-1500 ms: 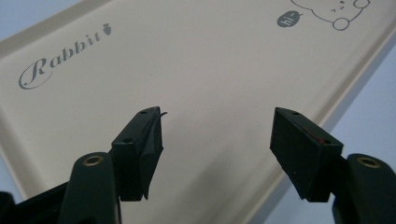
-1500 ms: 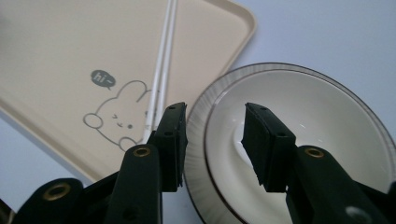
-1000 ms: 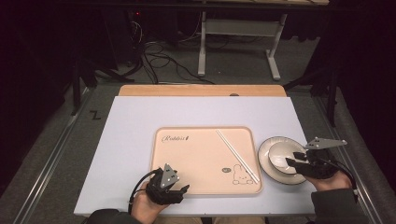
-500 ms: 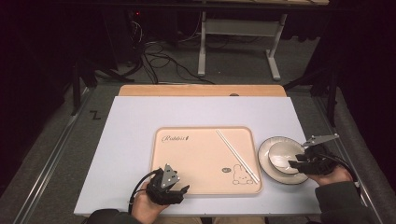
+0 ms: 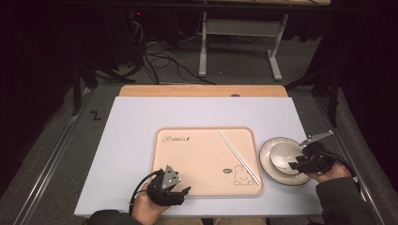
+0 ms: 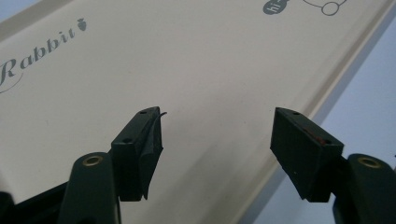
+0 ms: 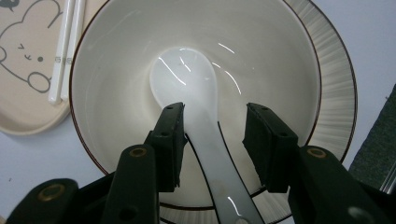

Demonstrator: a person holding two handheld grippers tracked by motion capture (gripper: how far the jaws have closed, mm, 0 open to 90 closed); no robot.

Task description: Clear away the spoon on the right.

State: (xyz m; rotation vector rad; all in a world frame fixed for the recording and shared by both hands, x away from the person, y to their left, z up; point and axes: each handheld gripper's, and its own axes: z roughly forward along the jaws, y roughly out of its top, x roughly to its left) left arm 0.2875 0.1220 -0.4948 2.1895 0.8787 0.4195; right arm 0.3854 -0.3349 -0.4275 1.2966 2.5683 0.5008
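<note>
Down at the right edge of the table [image 5: 141, 117] sits a white bowl [image 7: 116, 56] on a striped plate [image 7: 334, 88], just beside a beige tray [image 5: 197, 159]. Inside the bowl lies a white spoon [image 7: 184, 77], scoop at the bottom, handle rising over the near rim. Looks glossy and smooth, likely ceramic and slippery.

Right gripper [image 7: 212, 121] poised low over the bowl, jaws spread on either side of the spoon handle. Left pad close against the handle, touching or not cannot be told; right pad clearly apart, so no grip yet. Seems lined up this way to pinch the handle at its narrow part and lift the spoon out.

Left gripper [image 6: 217, 130] parked over the tray's near edge, jaws wide apart and empty, probably waiting. Across the tray's right side, a pair of white chopsticks [image 5: 237, 154] laid at a slant beside a printed rabbit [image 5: 240, 176].
</note>
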